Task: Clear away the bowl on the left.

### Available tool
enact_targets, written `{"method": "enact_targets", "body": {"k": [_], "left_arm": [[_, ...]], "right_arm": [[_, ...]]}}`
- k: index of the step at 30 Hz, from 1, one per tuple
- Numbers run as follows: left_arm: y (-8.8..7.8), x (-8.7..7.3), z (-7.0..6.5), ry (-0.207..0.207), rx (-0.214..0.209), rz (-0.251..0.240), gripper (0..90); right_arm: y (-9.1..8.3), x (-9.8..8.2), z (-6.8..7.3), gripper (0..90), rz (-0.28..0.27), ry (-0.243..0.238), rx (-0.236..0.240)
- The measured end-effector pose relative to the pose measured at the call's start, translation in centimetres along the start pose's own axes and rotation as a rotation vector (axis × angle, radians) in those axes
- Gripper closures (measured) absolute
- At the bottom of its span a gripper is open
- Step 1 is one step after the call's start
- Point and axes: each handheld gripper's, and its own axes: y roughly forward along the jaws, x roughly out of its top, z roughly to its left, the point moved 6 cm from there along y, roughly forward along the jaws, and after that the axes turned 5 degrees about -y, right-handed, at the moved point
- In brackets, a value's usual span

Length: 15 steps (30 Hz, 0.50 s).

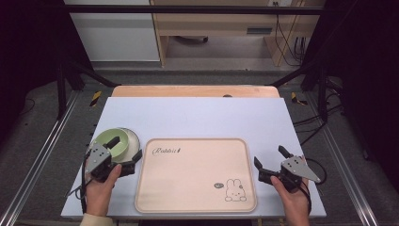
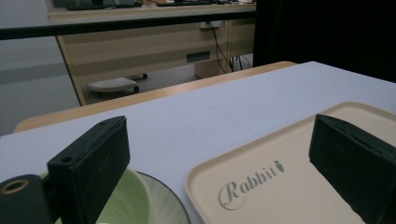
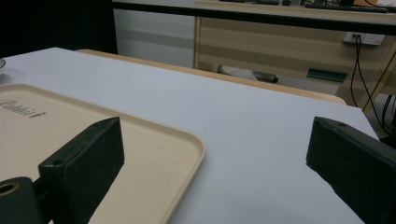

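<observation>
On the desk (image 1: 197, 117), a beige tray (image 1: 188, 188) with a rabbit drawing (image 1: 235, 190) lies at the centre, nothing on it. To its left, a green bowl (image 1: 113, 140) sits on a white plate (image 1: 134, 139). Your left gripper (image 1: 127, 149) hovers with fingers released, one over the bowl's near rim, the other toward the tray's edge. Your right gripper (image 1: 269, 157), fingers likewise released, is just beside the tray's right edge.
</observation>
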Motion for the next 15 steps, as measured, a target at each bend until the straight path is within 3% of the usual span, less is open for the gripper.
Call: {"method": "enact_targets", "body": {"k": [5, 13, 14, 15], "left_arm": [[-0.2, 1.2, 3.0, -0.011, 0.059, 0.020, 5.1], [1.2, 1.6, 5.1, 0.037, 0.115, 0.060, 5.7], [1.9, 2.0, 6.0, 0.027, 0.138, 0.086, 5.6], [1.9, 2.0, 6.0, 0.027, 0.138, 0.086, 5.6]], "right_arm": [[0.2, 0.0, -0.1, 4.0, 0.002, -0.002, -0.005], [0.2, -0.1, 0.1, 3.9, 0.010, 0.005, 0.004], [0.2, -0.1, 0.1, 4.0, 0.010, 0.006, 0.003], [0.2, -0.1, 0.1, 4.0, 0.010, 0.006, 0.003]]}}
